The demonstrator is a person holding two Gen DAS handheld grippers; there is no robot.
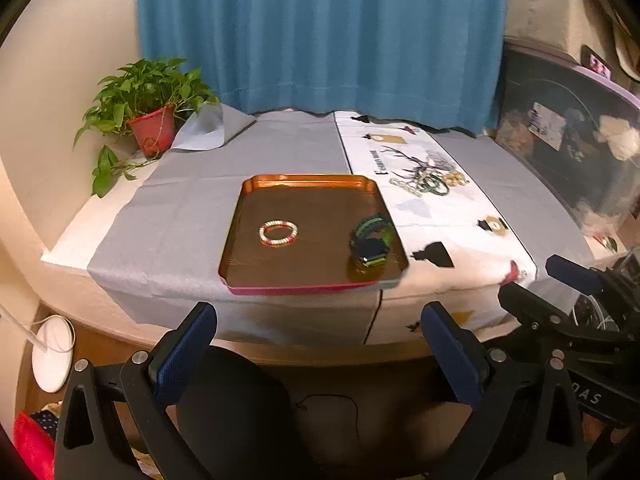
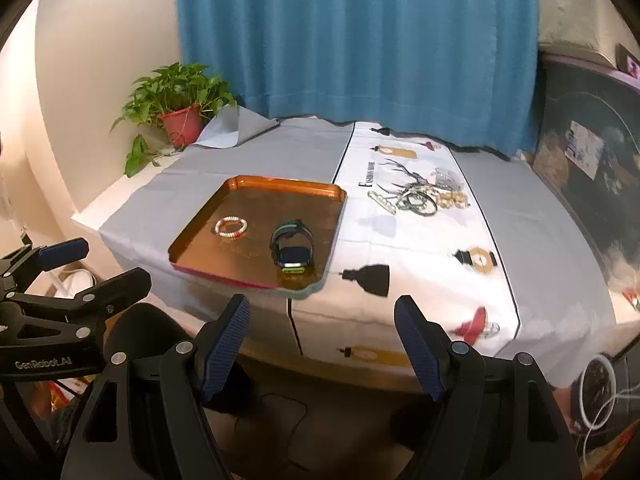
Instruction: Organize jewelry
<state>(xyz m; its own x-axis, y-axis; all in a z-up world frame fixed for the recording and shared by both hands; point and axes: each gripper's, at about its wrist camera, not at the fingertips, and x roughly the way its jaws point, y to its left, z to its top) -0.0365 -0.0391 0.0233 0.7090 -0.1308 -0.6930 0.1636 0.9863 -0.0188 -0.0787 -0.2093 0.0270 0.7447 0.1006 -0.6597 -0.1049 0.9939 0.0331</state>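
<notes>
While both hang short of the table (image 1: 192,200), left tool (image 1: 318,354) wide open, empty, right tool (image 2: 322,346) likewise.

One tray (image 1: 372,188) is seen on the table, and two pieces are counted in it: one beaded bracelet (image 1: 279,233) and one watch (image 1: 371,240). One tangled heap of jewelry (image 2: 424,198) is laid on the printed cloth; perhaps five pieces are numbered there. One potted plant (image 1: 152,130) is noted.
</notes>
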